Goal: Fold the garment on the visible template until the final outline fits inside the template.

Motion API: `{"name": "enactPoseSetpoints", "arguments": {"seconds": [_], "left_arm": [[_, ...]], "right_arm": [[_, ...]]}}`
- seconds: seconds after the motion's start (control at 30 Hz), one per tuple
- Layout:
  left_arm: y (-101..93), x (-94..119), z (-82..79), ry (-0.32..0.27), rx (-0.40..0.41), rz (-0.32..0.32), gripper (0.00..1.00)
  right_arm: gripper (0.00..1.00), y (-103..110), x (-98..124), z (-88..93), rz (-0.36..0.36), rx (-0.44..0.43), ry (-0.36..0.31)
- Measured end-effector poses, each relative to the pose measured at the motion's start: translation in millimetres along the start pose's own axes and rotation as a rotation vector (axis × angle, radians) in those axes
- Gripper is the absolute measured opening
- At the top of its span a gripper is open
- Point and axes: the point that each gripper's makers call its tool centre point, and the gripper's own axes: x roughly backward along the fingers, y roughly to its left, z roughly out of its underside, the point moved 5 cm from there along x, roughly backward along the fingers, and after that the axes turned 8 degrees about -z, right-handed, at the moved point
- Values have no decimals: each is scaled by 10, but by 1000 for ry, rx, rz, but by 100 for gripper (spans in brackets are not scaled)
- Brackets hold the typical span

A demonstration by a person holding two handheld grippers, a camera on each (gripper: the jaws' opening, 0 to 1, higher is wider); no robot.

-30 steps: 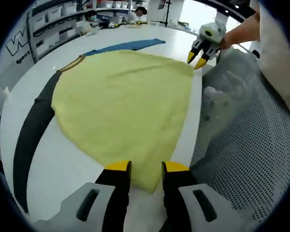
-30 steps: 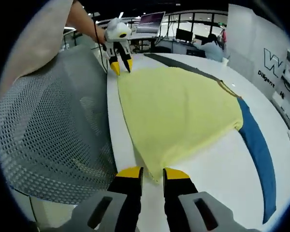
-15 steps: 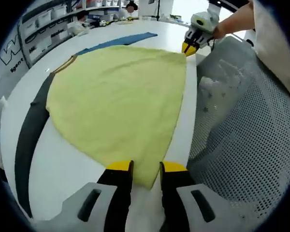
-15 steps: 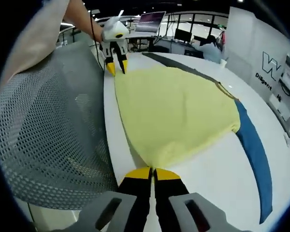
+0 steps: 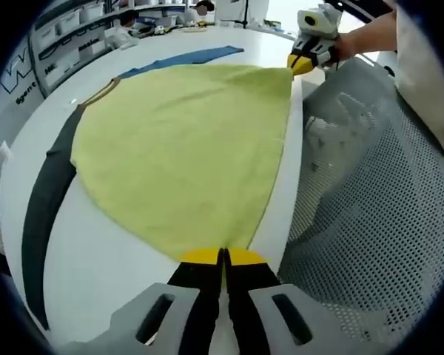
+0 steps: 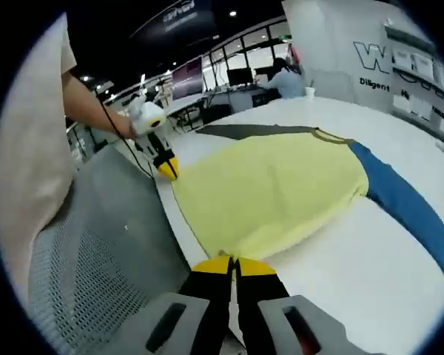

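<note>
Now the left gripper [image 5: 223, 257] sits at the bottom centre of the left gripper view, its yellow tips pressed together on one corner of the yellow garment [image 5: 181, 144]. From there the cloth fans up and to the left across the white table [image 5: 96, 255], with a black sleeve [image 5: 41, 222] at the left edge and a blue sleeve [image 5: 185, 59] at the top. The hem runs from these tips straight up the frame's right side to the right gripper [image 5: 302, 62], upper right, pinched on the other corner.

In the right gripper view, the right gripper [image 6: 234, 265] is likewise clamped at bottom centre. Both hold one end of the hem, so neither is nearer; judging by this, the fold goes away from them toward the collar. A mesh chair back [image 5: 370, 200] stands just beside the table edge.
</note>
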Motion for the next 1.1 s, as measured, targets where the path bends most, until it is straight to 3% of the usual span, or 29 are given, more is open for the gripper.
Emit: {"name": "enactPoseSetpoints", "arguments": {"seconds": [0.07, 0.13, 0.2, 0.27, 0.33, 0.37, 0.43, 0.5, 0.57, 0.73, 0.87, 0.93, 1.1], "left_arm": [[36, 37, 6, -11, 20, -14, 3], [63, 62, 27, -15, 39, -22, 3], [102, 91, 51, -25, 46, -41, 3], [109, 117, 44, -47, 106, -39, 3], [114, 139, 63, -54, 109, -35, 3], [105, 147, 64, -58, 113, -34, 3], [121, 147, 70, -59, 119, -45, 3], [112, 152, 52, -72, 143, -35, 3], [95, 147, 53, -61, 125, -30, 3], [91, 119, 47, -44, 112, -32, 3], [85, 102, 42, -37, 111, -31, 3], [79, 96, 37, -36, 109, -31, 3], [58, 87, 33, -34, 109, -29, 3]], "right_arm": [[0, -22, 10, 35, 23, 101, 69], [0, 22, 7, 69, -1, 165, 97], [0, -8, 41, 175, 21, 288, 208], [0, 28, 25, 216, 1, 230, 180], [0, -7, 45, 309, 15, 231, 222], [0, -90, 71, 397, 66, 226, 268], [1, -135, 89, 518, 82, 138, 311], [5, -118, 91, 529, 48, 77, 272], [6, -175, 110, 503, 59, -9, 235], [11, -565, 163, 103, 126, -128, 59], [10, -964, 106, -94, 193, -121, 36], [11, -1184, 58, -171, 235, -172, 3], [11, -1575, -38, -313, 308, -197, -24]]}}
